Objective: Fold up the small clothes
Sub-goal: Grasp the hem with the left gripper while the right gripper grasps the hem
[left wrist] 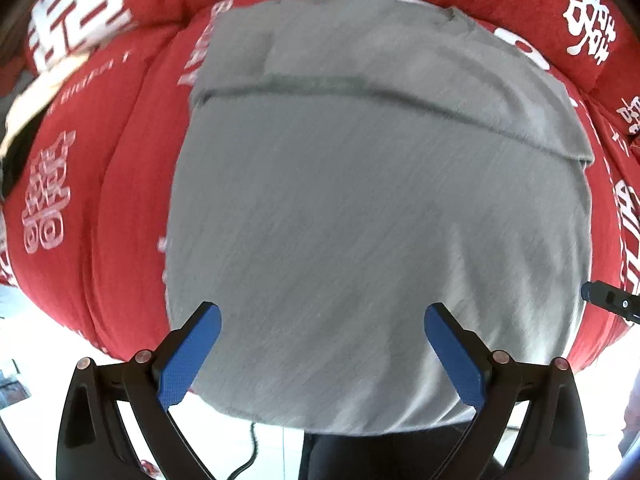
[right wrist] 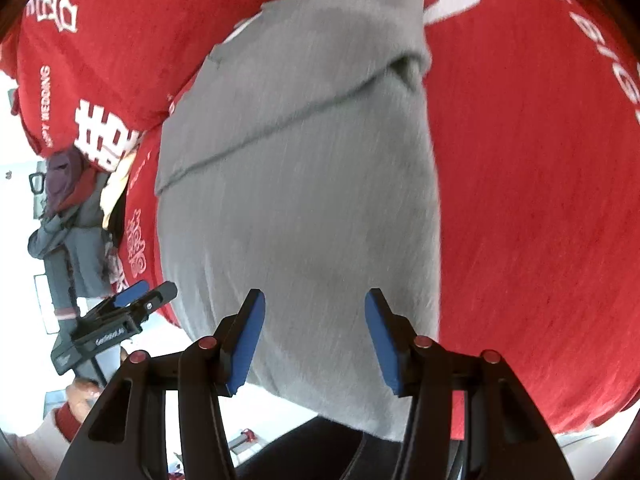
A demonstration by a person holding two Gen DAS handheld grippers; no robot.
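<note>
A grey garment lies spread flat on a red bed cover, with one layer folded across its far part. My left gripper hangs over its near edge pointing straight down, jaws open, nothing between the blue pads. In the right wrist view the same grey garment runs away from the camera. My right gripper is tilted down above its near end, jaws open and empty. The left gripper shows there at the left edge of the bed, held by a hand.
The red bed cover with white printed characters surrounds the garment on all sides. A red pillow lies at the far left. A pile of clothes sits on a chair beside the bed. White floor lies below the bed's near edge.
</note>
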